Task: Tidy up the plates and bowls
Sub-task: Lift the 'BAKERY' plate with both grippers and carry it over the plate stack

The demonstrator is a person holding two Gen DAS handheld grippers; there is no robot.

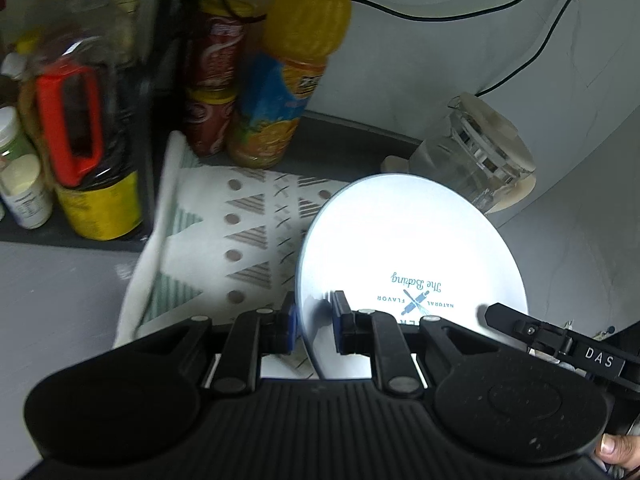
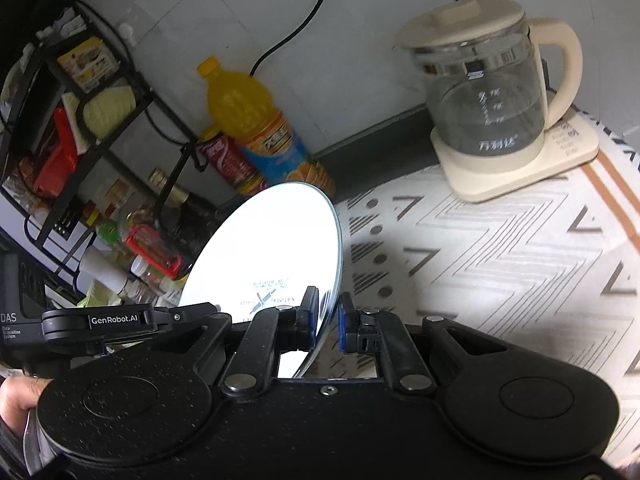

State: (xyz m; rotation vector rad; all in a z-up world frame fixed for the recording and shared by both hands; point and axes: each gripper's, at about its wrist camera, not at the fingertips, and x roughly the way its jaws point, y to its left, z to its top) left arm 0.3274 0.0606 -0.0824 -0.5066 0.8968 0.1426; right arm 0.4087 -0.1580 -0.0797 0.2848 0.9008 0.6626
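A white plate (image 1: pixel 400 240) with a pale blue rim and a blue "The Baking" print is held tilted above a patterned mat (image 1: pixel 248 216). My left gripper (image 1: pixel 315 312) is shut on its left rim, one blue pad on each face. In the right wrist view the same plate (image 2: pixel 272 240) stands nearly edge-on, and my right gripper (image 2: pixel 329 308) is shut on its right rim. The right gripper's black finger (image 1: pixel 496 314) shows at the plate's far side in the left view. No bowl is in view.
An orange juice bottle (image 2: pixel 248 120), red cans (image 1: pixel 212 80), a dark bottle with a red handle (image 1: pixel 68 120) and a black wire rack (image 2: pixel 80 120) of jars crowd the left. A glass kettle (image 2: pixel 488 92) on a cream base stands at the back right. Cables hang down the wall.
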